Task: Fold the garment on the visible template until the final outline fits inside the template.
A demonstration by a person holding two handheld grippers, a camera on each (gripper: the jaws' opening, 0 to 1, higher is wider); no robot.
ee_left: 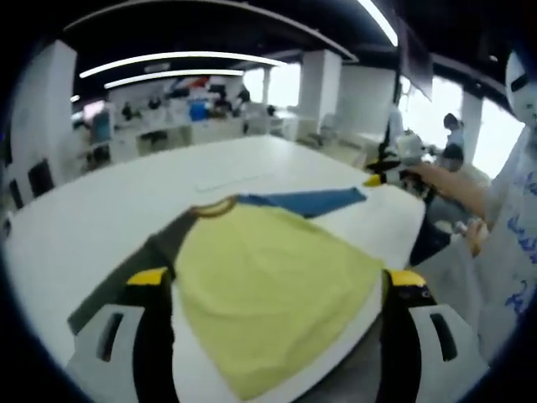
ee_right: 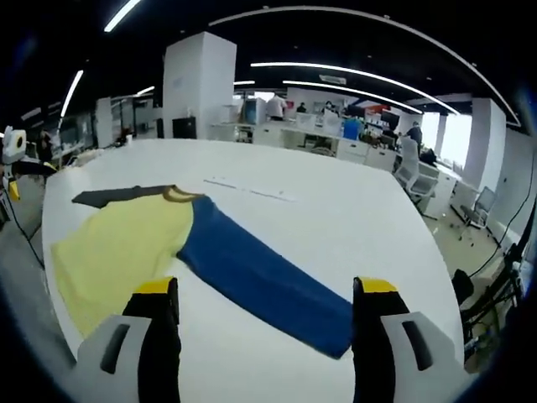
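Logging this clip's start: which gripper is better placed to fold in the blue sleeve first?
Probably right. The right gripper is open, and the blue sleeve lies flat between its jaws. The left gripper faces the yellow body, the sleeve on its far side.

A large white round-edged table (ee_right: pixel 352 210) spans the foreground; far behind stand white square pillars (ee_right: pixel 198 84), office desks (ee_right: pixel 336 143) and grey swivel chairs (ee_right: pixel 470 206)

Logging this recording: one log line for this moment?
garment: flat, unfolded on table | blue sleeve: spread out | left tongs: open | right tongs: open
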